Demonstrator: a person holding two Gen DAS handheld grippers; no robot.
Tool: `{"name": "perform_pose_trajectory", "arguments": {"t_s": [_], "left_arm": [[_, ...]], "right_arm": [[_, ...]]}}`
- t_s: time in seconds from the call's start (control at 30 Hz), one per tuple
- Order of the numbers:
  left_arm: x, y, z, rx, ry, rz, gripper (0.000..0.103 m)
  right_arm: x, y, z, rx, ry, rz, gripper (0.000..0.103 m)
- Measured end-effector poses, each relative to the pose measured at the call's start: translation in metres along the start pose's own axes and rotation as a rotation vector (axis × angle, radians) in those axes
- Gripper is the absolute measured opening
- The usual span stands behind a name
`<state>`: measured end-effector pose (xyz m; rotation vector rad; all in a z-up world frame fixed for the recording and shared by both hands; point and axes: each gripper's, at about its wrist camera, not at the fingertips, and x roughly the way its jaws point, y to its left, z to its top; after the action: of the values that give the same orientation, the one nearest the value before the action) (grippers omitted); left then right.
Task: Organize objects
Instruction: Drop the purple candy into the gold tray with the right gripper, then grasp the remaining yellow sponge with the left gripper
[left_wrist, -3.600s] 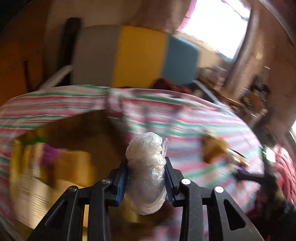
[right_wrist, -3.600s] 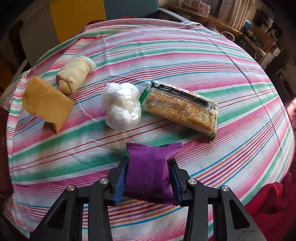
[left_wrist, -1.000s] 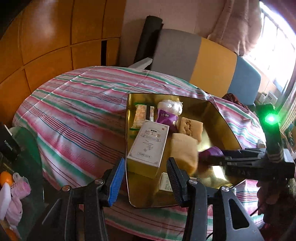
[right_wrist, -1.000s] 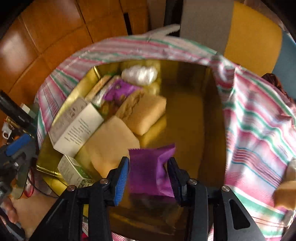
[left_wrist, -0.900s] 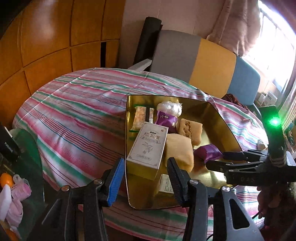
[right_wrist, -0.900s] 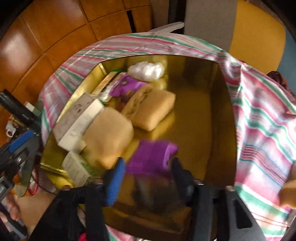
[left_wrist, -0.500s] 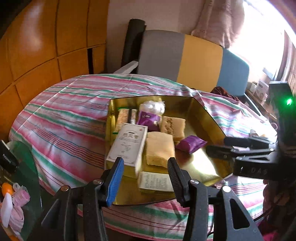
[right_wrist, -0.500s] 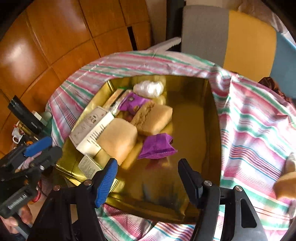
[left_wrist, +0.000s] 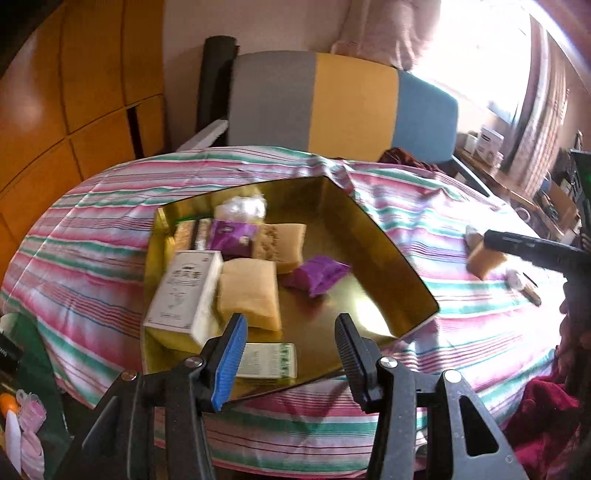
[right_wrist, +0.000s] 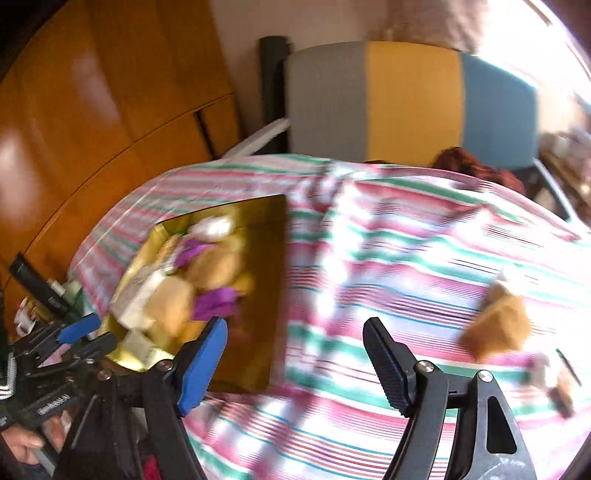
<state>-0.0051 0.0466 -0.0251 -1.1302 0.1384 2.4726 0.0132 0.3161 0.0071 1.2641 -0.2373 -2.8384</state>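
A gold tin box sits on the striped tablecloth and holds several snacks: a purple packet, a white carton, a tan wrapped cake and a clear-wrapped white lump. My left gripper is open and empty above the tin's near edge. My right gripper is open and empty over the cloth, right of the tin. A tan wrapped cake lies on the cloth to its right; it also shows in the left wrist view.
A grey, yellow and blue sofa stands behind the round table. Wooden cabinets are at the left. A small packet lies at the table's right edge. Clutter sits low at the left. Red cloth lies low right.
My right gripper let go of the purple packet into the tin, opened, and swung right toward the items on the cloth. My left gripper, earlier shut on the clear-wrapped lump, is open and empty.
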Motion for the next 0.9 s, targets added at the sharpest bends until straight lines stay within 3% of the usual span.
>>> {"name": "perform_pose_trajectory", "arguments": {"t_s": [0.47, 0.63, 0.77, 0.9], "left_arm": [[0.012, -0.073, 0.012, 0.167, 0.034, -0.080, 0.050], [0.026, -0.099, 0.021, 0.189, 0.076, -0.126, 0.050], [0.037, -0.125, 0.029, 0.228, 0.095, -0.176, 0.050], [0.050, -0.159, 0.038, 0.272, 0.107, -0.221, 0.050]], "right_arm": [[-0.052, -0.207, -0.045, 0.353, -0.062, -0.410, 0.088], [-0.072, -0.258, -0.063, 0.607, -0.146, -0.396, 0.088], [-0.087, -0.271, -0.070, 0.690, -0.209, -0.373, 0.091], [-0.092, -0.283, -0.077, 0.771, -0.214, -0.373, 0.093]]}}
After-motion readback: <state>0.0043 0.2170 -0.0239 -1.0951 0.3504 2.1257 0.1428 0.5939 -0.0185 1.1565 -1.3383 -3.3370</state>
